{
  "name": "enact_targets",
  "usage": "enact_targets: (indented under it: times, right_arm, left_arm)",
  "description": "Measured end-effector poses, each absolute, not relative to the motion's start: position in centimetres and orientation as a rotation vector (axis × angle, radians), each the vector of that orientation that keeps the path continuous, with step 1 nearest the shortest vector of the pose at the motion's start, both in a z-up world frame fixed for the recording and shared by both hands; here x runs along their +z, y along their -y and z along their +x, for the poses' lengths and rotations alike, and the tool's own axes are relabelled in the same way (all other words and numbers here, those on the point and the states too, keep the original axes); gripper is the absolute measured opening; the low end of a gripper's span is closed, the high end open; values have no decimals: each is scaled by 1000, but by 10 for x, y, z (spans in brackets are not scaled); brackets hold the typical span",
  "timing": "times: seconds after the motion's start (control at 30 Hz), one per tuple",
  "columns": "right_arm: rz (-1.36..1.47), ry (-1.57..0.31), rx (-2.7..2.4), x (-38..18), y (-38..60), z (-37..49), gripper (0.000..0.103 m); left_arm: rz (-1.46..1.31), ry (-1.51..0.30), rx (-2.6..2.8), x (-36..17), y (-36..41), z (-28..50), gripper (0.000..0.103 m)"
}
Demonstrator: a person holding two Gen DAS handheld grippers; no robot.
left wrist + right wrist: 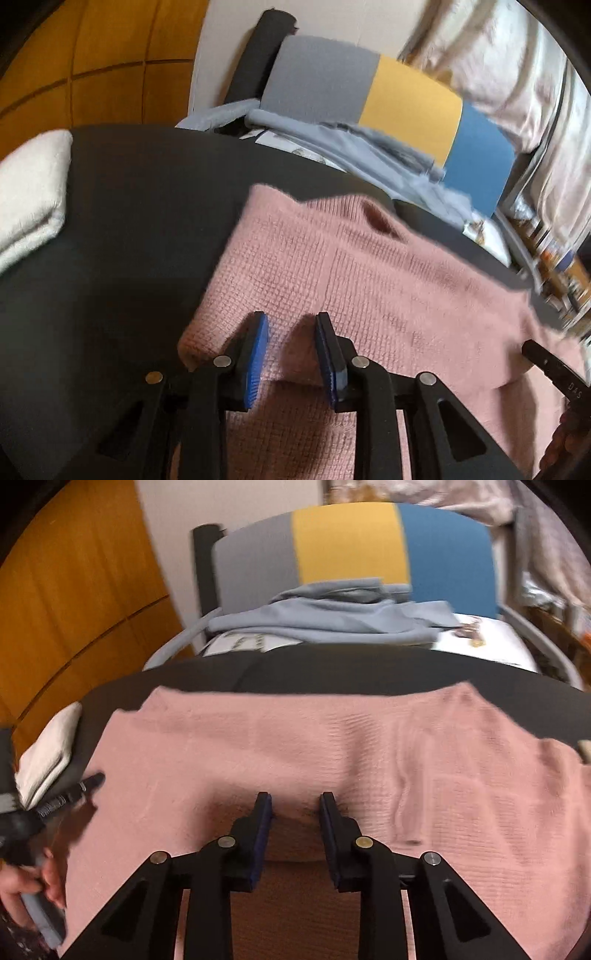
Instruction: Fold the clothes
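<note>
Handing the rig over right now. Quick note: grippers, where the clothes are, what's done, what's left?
Left gripper: holds a fold of the pink sweater between its pads.
Right gripper: also has sweater fabric between its pads; how firmly is unclear.
Sweater lies on the dark table, fold in progress.
White folded cloth at the table's left edge, apparently done.
Grey garments wait on the chair.

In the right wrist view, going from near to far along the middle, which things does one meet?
Right gripper → pink knitted sweater → black table surface → grey-blue clothes → chair backrest.
</note>
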State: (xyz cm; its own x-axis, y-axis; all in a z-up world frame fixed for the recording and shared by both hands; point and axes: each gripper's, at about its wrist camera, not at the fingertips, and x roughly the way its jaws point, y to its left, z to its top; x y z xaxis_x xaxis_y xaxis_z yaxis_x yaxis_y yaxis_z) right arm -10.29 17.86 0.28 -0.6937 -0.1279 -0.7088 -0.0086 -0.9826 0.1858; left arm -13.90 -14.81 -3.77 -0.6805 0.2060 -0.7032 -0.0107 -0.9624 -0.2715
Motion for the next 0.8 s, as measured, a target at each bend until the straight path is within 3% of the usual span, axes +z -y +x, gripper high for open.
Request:
enact_targets:
  times: [0.2,0.37,0.4,0.5,0.67,0.8]
  right_arm:
    - [1068,209,-2677,27,-135,-112,22]
    - [1197,-65,-2593,-10,-80,-149,18]
    - [1183,-64,-2591,-14,-83,-151,18]
    - [1182,96,-2592,-8,-112,-149,1]
    - [1210,324,-2709,-3,-167,-130,0]
    - [1280,273,-2793,-10,-197,-124,0]
  left_arm:
    - [-1158,427,2739,-40,153,-136,26]
    - [-1134,486,2716,-43,160,-134,26]
    - [-1131,494,2712,-43,162,-133,26]
    - [-1131,490,2711,-44,163,-134,26]
    - [-1131,483,2715,-44,162,-133,26]
    - [-1131,476,2719,-43,161,-134,26]
